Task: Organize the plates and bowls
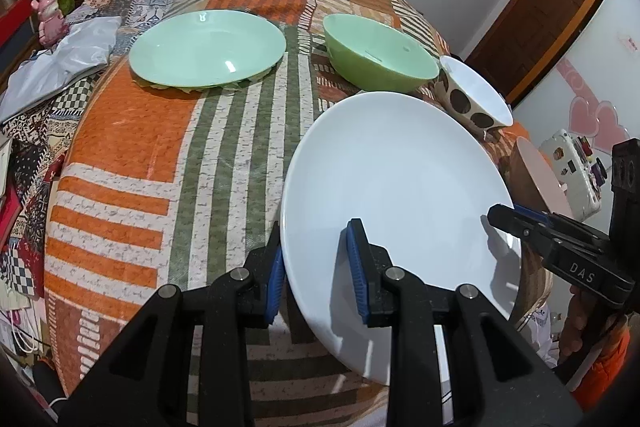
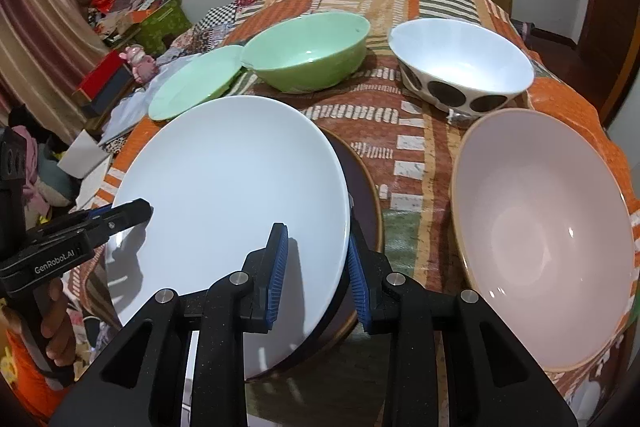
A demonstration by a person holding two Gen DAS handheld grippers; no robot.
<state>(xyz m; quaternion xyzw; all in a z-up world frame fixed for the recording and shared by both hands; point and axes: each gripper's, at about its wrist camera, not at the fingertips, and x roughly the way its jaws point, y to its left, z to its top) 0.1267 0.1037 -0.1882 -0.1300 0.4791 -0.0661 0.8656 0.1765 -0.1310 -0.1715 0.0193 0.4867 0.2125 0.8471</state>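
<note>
Both grippers hold a large white plate [image 1: 400,179] [image 2: 228,195] by opposite sides of its rim. My left gripper [image 1: 318,267] is shut on its left edge, one blue pad above the rim and one below. My right gripper [image 2: 318,271] is shut on the right edge in the same way. Each gripper also shows in the other's view: the right gripper [image 1: 504,217] and the left gripper [image 2: 132,213]. The white plate sits over a dark brown plate [image 2: 366,195], hiding most of it. Whether the two touch I cannot tell.
On the orange patterned tablecloth [image 1: 132,155] stand a green plate [image 1: 208,47] [image 2: 192,83], a green bowl [image 1: 380,53] [image 2: 308,51], a white bowl with dark spots [image 1: 476,95] [image 2: 460,63] and a large pink bowl [image 2: 544,239]. Clutter lies left of the table.
</note>
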